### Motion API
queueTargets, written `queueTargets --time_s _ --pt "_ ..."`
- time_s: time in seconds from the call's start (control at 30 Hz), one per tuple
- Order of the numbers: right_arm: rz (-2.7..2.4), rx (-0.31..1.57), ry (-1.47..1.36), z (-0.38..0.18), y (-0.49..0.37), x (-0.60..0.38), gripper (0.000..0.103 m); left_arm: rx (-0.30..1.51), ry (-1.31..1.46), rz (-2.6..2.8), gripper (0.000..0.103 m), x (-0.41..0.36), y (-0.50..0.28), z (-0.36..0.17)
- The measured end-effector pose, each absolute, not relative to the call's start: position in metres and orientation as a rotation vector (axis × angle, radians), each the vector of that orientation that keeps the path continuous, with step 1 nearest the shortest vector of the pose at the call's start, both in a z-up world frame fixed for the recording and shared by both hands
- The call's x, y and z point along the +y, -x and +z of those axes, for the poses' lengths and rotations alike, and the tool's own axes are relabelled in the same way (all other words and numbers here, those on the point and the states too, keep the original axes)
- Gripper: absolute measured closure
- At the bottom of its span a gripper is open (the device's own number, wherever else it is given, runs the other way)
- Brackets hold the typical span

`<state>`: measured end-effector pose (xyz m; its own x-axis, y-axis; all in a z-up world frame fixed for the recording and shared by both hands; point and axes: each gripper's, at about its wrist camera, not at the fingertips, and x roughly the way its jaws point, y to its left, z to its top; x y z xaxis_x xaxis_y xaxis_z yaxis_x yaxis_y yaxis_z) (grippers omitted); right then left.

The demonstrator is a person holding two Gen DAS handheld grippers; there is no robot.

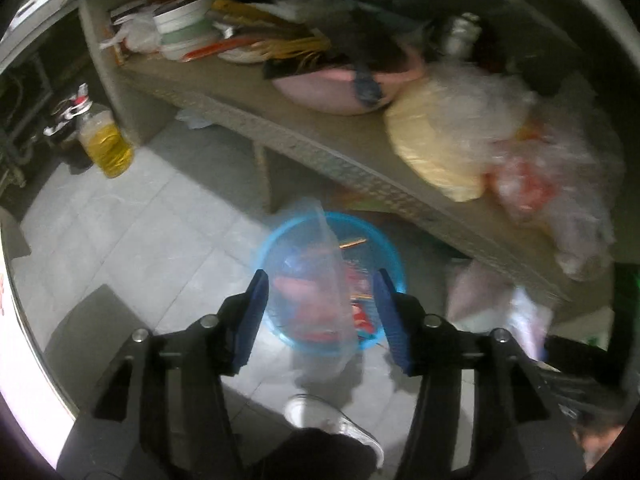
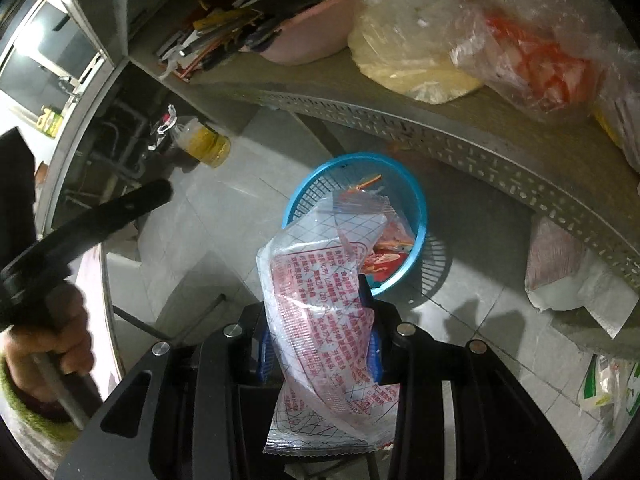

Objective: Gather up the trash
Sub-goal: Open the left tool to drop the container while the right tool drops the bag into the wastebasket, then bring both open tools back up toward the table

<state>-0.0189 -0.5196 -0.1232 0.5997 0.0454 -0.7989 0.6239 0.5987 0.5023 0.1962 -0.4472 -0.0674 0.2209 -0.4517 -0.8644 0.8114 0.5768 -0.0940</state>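
Left gripper jaws half open over the blue basket on the tiled floor; a blurred clear bag between them, unpinched. Right gripper clamps a red-printed clear wrapper just short of the basket.

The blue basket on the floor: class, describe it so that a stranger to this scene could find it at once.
Find the long perforated metal shelf piled with bags. On the tiled floor just in front of its edge stands a round blue basket with slotted sides, holding red-printed wrappers. It is the only bright blue container here; the pink basin sits up on the shelf.
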Motion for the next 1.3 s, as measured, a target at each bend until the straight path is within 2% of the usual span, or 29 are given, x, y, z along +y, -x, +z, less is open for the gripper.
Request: queueTargets --time_s 0.17,0.4,0.53,0.57,0.7,0.73,0.93,1.3 --pt "-0.399 0.905 -0.882 -0.137 0.011 -0.523 0.068 1.031 -0.384 -0.873 0.052 -0.427 -0.205 -0.067" --pt "-0.395 0.956 -0.858 -0.161 -0.026 -0.526 0.068 1.006 -0.327 -0.813 0.05 -0.371 -0.216 -0.035" --pt "-0.38 0.947 -0.824 -0.162 -0.059 -0.53 0.068 0.959 -0.289 -0.791 0.044 -0.331 -0.21 -0.007" --pt "-0.377 0.936 -0.813 -0.162 -0.073 -0.533 0.065 0.942 -0.273 -0.78 0.043 -0.318 -0.207 0.001" --pt "-0.411 0.917 -0.75 -0.172 -0.113 -0.543 0.033 0.903 -0.215 -0.763 0.034 -0.283 -0.197 0.025" --pt "-0.422 0.921 -0.74 -0.178 -0.122 -0.546 0.03 0.894 -0.203 -0.757 0.032 -0.274 -0.194 0.03" --pt "-0.522 0.964 -0.732 -0.21 -0.139 -0.558 0.029 0.848 -0.168 -0.736 0.024 -0.227 -0.173 0.048" --pt "-0.57 0.885 -0.674 -0.168 -0.066 -0.528 0.029 0.823 -0.145 -0.726 0.02 -0.178 -0.148 0.044"
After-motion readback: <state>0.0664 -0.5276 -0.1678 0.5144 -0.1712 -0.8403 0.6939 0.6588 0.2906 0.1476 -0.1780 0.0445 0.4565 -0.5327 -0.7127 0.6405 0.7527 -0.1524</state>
